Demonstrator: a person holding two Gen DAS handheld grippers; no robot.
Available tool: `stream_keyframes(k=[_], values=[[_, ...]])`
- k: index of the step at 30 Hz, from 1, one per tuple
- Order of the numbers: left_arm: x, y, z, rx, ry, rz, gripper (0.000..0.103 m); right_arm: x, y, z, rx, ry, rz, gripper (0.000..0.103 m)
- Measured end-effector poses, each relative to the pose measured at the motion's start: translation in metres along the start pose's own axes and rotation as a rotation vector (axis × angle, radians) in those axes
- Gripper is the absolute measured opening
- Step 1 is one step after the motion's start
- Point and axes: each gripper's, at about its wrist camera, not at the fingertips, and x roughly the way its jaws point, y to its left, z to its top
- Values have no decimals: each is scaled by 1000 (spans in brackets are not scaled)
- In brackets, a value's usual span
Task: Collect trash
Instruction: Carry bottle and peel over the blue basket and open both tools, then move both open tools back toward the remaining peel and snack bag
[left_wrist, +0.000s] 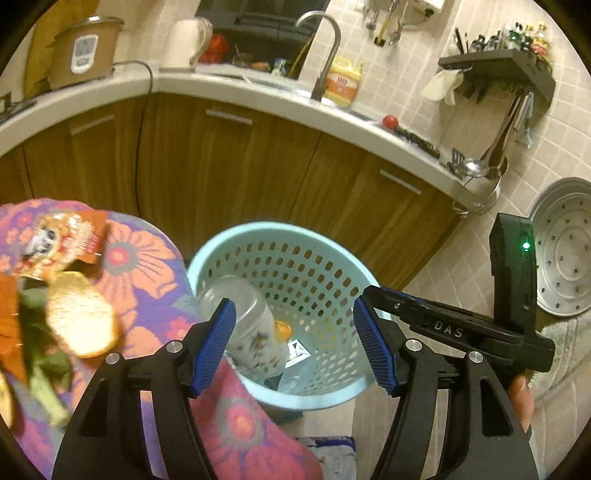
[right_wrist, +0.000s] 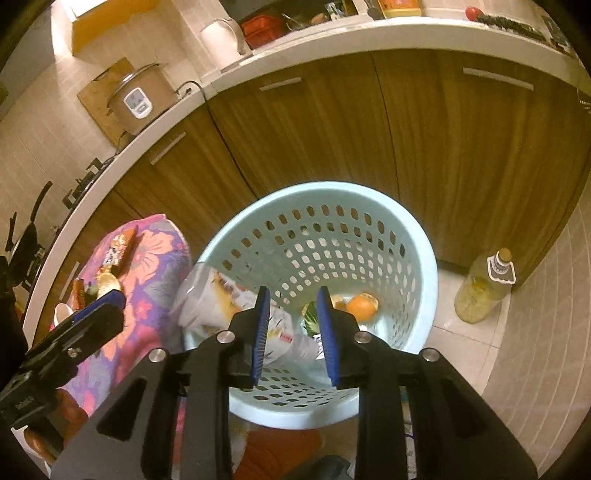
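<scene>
L wrist view: L gripper (left_wrist: 295, 343) hangs over the bin (left_wrist: 258, 393), jaws wide apart, nothing between the pads. Bottle (left_wrist: 247, 325) already in the bin, long axis slanting, base up by the near-left rim, neck down toward the floor of it. Remaining trash sits left of the tool on the flowered cloth (left_wrist: 147, 266): bread slice (left_wrist: 83, 314), snack wrapper (left_wrist: 62, 240), greens. So next pick prob. falls to the L hand, a swing left.

R wrist view: R gripper (right_wrist: 291, 332) over the same bin (right_wrist: 424, 295), jaws part-open, empty; bottle (right_wrist: 207, 299) below, orange (right_wrist: 360, 306) at bottom. Cloth pile lies well left, past the L tool, so farther for the R.
</scene>
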Motion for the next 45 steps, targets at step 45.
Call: stream_keyframes(k=[45], values=[[-135,202,-83,-394,-29,432,68,105,222,-21,-365,113,42,45]])
